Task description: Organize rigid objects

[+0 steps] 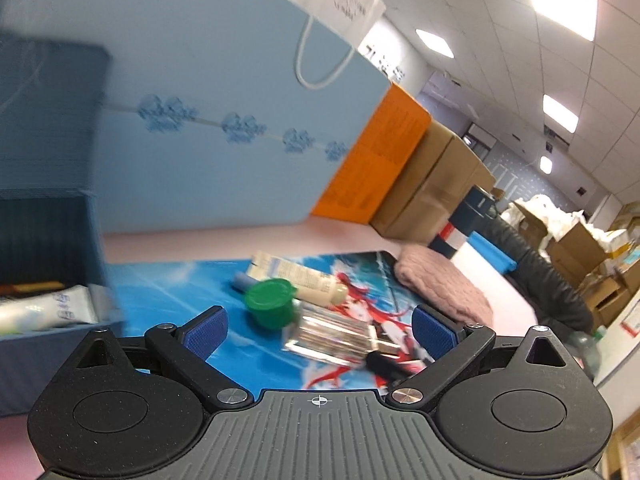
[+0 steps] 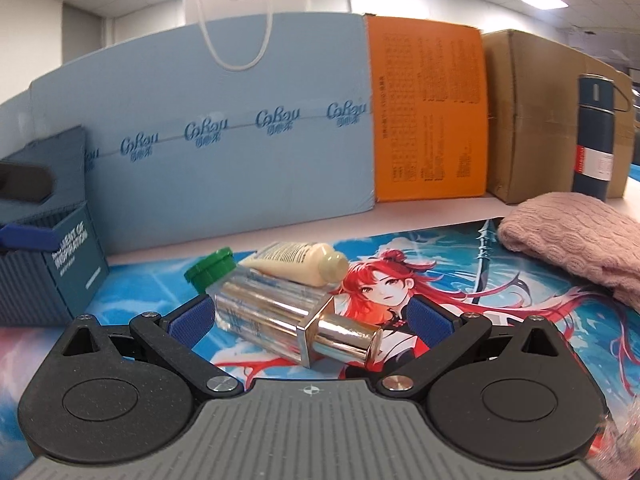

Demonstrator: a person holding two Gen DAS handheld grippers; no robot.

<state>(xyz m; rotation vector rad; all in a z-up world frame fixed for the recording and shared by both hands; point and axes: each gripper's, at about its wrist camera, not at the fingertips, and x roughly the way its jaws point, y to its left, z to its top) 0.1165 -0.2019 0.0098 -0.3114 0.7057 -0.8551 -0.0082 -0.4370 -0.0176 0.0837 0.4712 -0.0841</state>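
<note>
The clear glass bottle with a chrome cap [image 2: 280, 320] lies on its side on the printed anime mat [image 2: 480, 320], cap end pointing toward the right gripper [image 2: 310, 314], whose blue pads stand wide apart on either side of it without touching it. That straddle, low over the mat, reads as a set-up for closing across the bottle's flat sides, which would give the pads a firmer purchase than the round, slick cap.

Just behind the bottle, and seemingly touching it, lie a cream tube [image 2: 296, 260] and a green-lidded jar [image 2: 210, 266] tipped on its side. The 3 sit in a loose cluster, so a pinch on the bottle could nudge the tube, which appears to lean on it.

The left gripper [image 1: 320, 330] is also spread wide and holds nothing, looking over the same cluster from a tilted, blurred angle (the jar [image 1: 270, 300] and bottle [image 1: 332, 332] are still recognisable). A small black item [image 1: 386, 362] lies near the bottle there; what it is I cannot tell.

At the left edge of the mat stands a dark blue ribbed box [image 2: 52, 276], open at the top, probably the place for the sorted items. Inside, the left view shows a white tube [image 1: 44, 310] lying flat and a thin yellowish item behind it, too blurred to name. Farther out on the bench are a pink towel [image 2: 576, 236], a dark blue flask [image 2: 596, 136], and light blue, orange and brown cartons along the back.
</note>
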